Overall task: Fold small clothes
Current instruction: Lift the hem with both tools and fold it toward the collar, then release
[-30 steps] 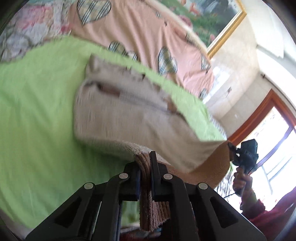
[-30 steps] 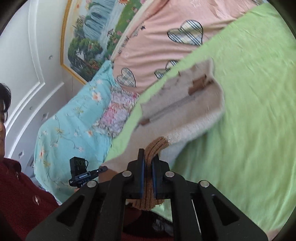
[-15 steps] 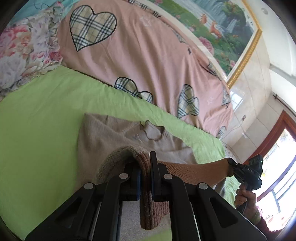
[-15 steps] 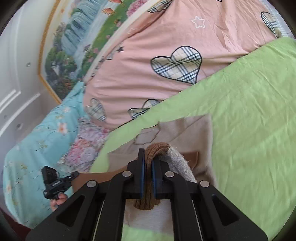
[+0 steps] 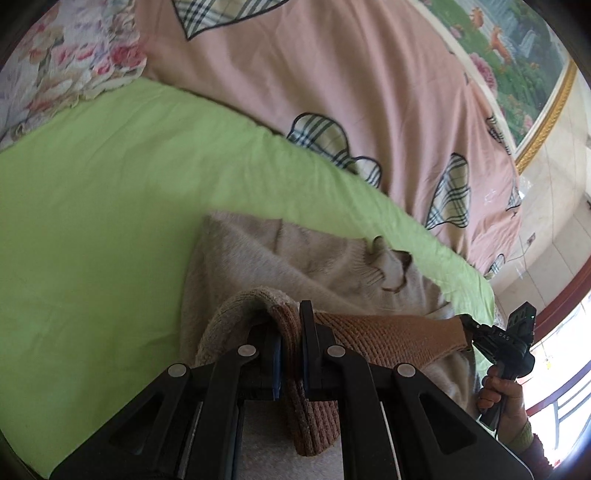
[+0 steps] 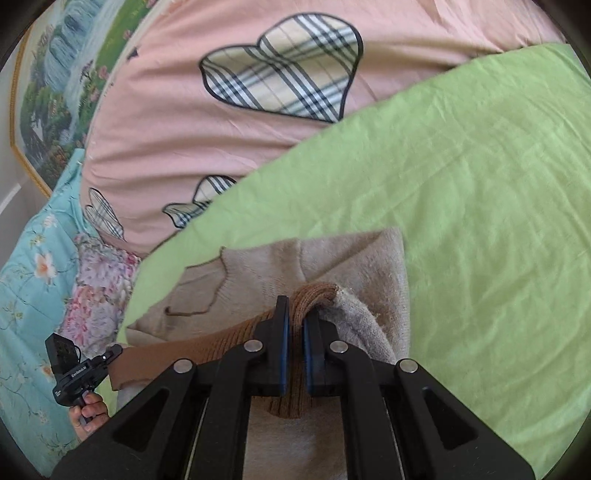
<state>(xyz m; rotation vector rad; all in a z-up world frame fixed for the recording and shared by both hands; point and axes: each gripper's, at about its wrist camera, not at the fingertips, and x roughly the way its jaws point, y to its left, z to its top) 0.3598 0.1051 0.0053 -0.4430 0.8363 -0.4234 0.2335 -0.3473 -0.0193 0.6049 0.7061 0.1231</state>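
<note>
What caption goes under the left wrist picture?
Left gripper shut on the brown ribbed hem of a beige sweater on a green sheet.

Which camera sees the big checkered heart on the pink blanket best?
The right wrist view. There the checkered heart shows whole, large and sharp on the pink blanket. The left wrist view shows only the bottom tip of a big heart, cut off at the top edge, plus smaller hearts partly hidden.

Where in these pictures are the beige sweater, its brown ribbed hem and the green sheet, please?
beige sweater [image 5: 258,258]: left wrist view, flat body.
brown ribbed hem [image 5: 388,336]: left wrist view, stretched band.
green sheet [image 6: 480,184]: right wrist view, bare area.
</note>
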